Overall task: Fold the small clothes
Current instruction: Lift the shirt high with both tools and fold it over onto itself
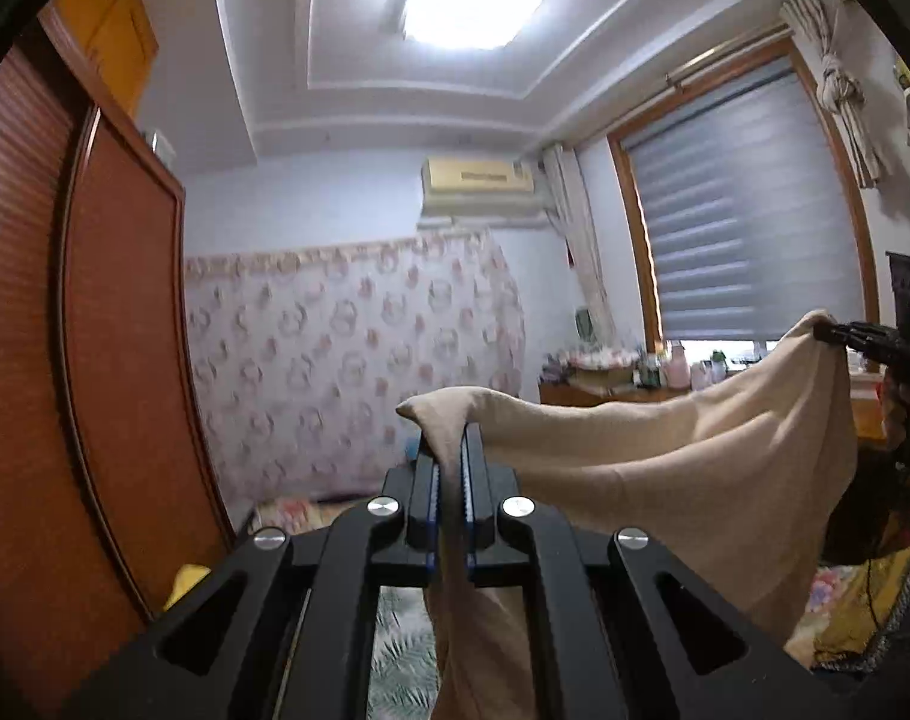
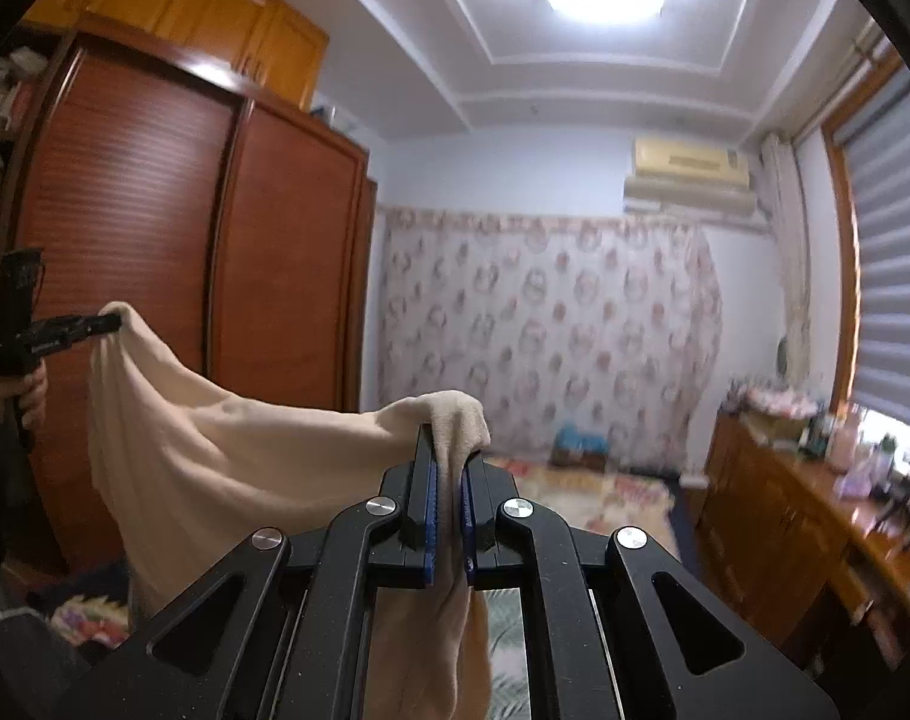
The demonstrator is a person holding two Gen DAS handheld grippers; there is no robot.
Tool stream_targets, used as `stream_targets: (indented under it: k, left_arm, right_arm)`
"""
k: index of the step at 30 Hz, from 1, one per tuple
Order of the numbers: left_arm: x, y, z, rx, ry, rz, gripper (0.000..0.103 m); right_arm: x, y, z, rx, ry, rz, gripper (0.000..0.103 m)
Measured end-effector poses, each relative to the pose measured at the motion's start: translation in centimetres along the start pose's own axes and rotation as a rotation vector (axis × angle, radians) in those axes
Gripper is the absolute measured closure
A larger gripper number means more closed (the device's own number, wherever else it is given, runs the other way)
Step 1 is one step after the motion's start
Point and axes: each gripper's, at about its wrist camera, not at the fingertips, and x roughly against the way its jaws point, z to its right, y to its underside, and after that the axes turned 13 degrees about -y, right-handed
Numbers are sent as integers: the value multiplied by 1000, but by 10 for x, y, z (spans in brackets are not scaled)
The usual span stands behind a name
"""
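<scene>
A beige cloth garment [image 1: 694,462] hangs in the air, stretched between both grippers. My left gripper [image 1: 452,444] is shut on one corner of it, and the fabric bunches over the fingertips and trails down between the fingers. In the right wrist view my right gripper [image 2: 452,450] is shut on the other corner of the beige garment [image 2: 227,462]. Each gripper shows in the other's view: the right gripper [image 1: 829,333] at the far right, the left gripper [image 2: 110,323] at the far left, held by a hand [image 2: 20,399]. Both point level, high above the bed.
A tall red-brown wardrobe [image 2: 155,252] fills the left side. Along the right wall a wooden dresser [image 2: 814,516] carries several bottles under a window with a grey blind [image 1: 748,204]. A floral-covered bed [image 2: 598,492] lies below. A pink patterned curtain [image 1: 359,360] covers the far wall.
</scene>
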Motion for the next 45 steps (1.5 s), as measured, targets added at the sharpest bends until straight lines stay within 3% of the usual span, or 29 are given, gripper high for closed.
stream_targets:
  k: [9,16,24,29,33,45]
  left_arm:
    - [-8,-32,-12,-5,-13,68,100]
    - [-56,-23,-3,-27,-31,10,100]
    - [-169,37,-10,-51,-37,-136,100]
    - [-252,99,-2,-51,-39,-254,100]
    - [-302,142,8,-66,-37,-341,100]
    - [-405,235,26,-61,-34,-552,100]
  right_arm:
    - [13,-74,3,141,106,60,100]
    - [-28,-72,33,148,157,-33,100]
    - [-123,-8,92,104,176,-194,100]
    - [-213,56,125,96,177,-354,100]
    - [-263,104,149,62,173,-420,100]
    - [-395,218,220,-83,113,-587,100]
